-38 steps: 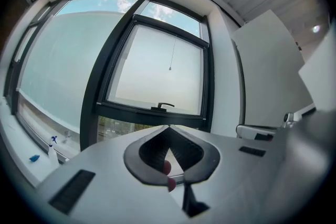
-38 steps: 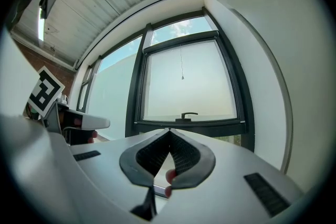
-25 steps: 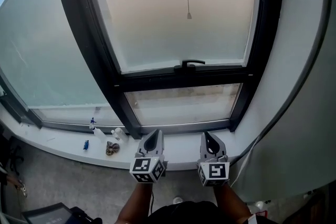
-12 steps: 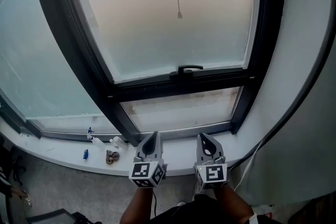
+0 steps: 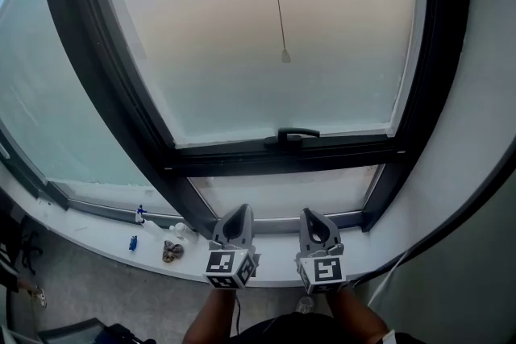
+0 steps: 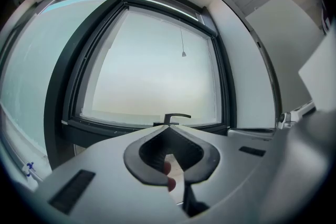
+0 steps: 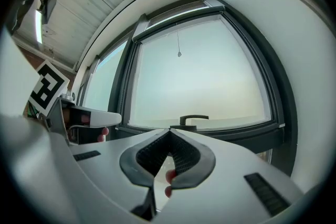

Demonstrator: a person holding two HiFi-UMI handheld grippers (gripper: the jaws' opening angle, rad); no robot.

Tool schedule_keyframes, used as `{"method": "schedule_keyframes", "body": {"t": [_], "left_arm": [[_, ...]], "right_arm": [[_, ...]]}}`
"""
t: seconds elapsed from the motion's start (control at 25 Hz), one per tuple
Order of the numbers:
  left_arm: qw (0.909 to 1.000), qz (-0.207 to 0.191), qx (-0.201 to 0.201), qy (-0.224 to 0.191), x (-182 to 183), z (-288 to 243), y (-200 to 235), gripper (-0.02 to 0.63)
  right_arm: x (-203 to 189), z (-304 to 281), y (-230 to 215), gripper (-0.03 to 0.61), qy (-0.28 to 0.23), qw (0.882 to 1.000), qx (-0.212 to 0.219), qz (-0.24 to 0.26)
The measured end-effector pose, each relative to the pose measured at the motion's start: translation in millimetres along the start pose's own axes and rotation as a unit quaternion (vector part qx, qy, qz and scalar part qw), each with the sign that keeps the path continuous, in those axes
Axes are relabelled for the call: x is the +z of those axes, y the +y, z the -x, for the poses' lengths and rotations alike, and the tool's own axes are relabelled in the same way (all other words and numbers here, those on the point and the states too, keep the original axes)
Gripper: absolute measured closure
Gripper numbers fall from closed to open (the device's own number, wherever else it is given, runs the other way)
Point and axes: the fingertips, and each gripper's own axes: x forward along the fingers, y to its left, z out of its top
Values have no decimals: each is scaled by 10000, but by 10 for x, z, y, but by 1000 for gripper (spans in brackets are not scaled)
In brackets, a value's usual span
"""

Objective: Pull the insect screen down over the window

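A thin pull cord hangs in front of the frosted window pane (image 5: 242, 36), ending in a small bead (image 5: 285, 55), also seen as the bead (image 6: 183, 54) and the bead (image 7: 179, 54). A black window handle (image 5: 297, 135) sits on the dark frame's lower rail. My left gripper (image 5: 236, 220) and right gripper (image 5: 314, 219) are held side by side low above the white sill (image 5: 274, 266), well below the cord. Both are shut with nothing between the jaws. No screen is seen over the pane.
Small bottles and bits (image 5: 165, 238) lie on the sill at the left. A second frosted pane (image 5: 48, 109) is at the left, a white wall (image 5: 476, 133) at the right with a cable running down it.
The head view has tilted up, so the window and cord bead sit lower in frame. Both grippers keep about the same place in view, still shut.
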Motion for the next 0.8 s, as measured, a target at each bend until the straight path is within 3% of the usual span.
{"method": "schedule_keyframes", "body": {"t": [0.32,0.52,0.8], "left_arm": [[9997,-31,158,-172,128,-366,13,612],[9995,-54,100,-307,272,-541,78,612],[9983,-121,-9,-562,517,-849,247,612]], "right_arm": [[173,-385,-262,577,-244,9995,183,100],[337,-520,-369,577,-589,9982,2,82],[480,-780,-502,577,-630,9976,-255,164]]}}
